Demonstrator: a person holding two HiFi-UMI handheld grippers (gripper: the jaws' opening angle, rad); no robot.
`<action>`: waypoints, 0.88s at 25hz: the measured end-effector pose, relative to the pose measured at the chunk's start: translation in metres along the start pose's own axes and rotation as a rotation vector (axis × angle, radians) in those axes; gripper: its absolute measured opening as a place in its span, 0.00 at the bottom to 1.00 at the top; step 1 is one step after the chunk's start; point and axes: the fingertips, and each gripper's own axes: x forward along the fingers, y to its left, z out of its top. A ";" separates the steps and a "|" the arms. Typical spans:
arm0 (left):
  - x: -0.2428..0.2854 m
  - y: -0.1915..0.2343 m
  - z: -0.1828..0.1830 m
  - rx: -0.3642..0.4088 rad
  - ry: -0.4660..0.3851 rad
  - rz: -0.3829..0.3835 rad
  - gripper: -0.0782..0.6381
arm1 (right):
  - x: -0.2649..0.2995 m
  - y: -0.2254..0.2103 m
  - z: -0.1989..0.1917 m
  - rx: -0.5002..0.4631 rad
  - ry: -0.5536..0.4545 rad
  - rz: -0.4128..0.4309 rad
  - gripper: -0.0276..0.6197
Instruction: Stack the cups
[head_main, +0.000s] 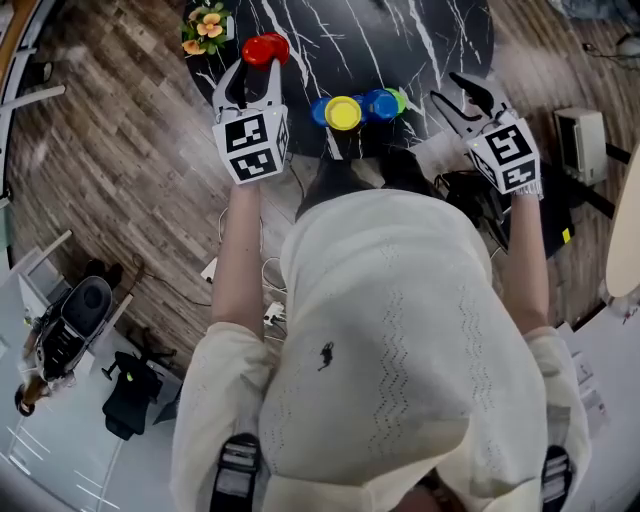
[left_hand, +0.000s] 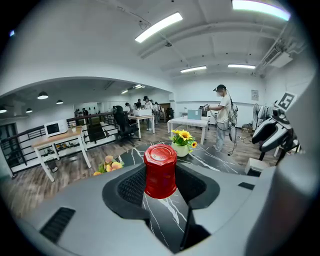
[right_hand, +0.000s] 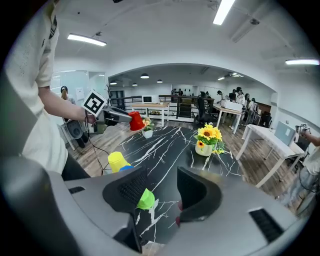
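Observation:
An upside-down red cup (head_main: 265, 47) hangs above the left part of the black marble table (head_main: 400, 40), with my left gripper (head_main: 255, 68) shut on it. In the left gripper view the red cup (left_hand: 160, 165) sits squeezed between the pads of the left gripper (left_hand: 162, 189). A yellow cup (head_main: 343, 113), a blue cup (head_main: 380, 104) and a green cup (head_main: 399, 99) lie in a row near the table's front edge. My right gripper (head_main: 446, 88) stands open to their right, holding nothing. In the right gripper view the green cup (right_hand: 146, 199) shows beyond the right gripper (right_hand: 161, 193).
A pot of orange flowers (head_main: 207, 28) stands at the table's left edge, close to the red cup. A sunflower vase (right_hand: 206, 141) stands further back on the table. A grey box (head_main: 580, 140) and cables lie on the wooden floor at the right.

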 end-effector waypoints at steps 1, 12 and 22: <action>-0.005 -0.003 0.005 -0.005 -0.006 -0.001 0.39 | -0.001 -0.001 0.001 -0.004 -0.004 0.001 0.35; -0.053 -0.052 0.032 0.020 -0.023 -0.040 0.39 | -0.018 -0.009 0.010 -0.035 -0.043 0.006 0.35; -0.077 -0.106 0.029 0.085 -0.011 -0.118 0.39 | -0.026 -0.014 0.009 -0.055 -0.070 0.033 0.35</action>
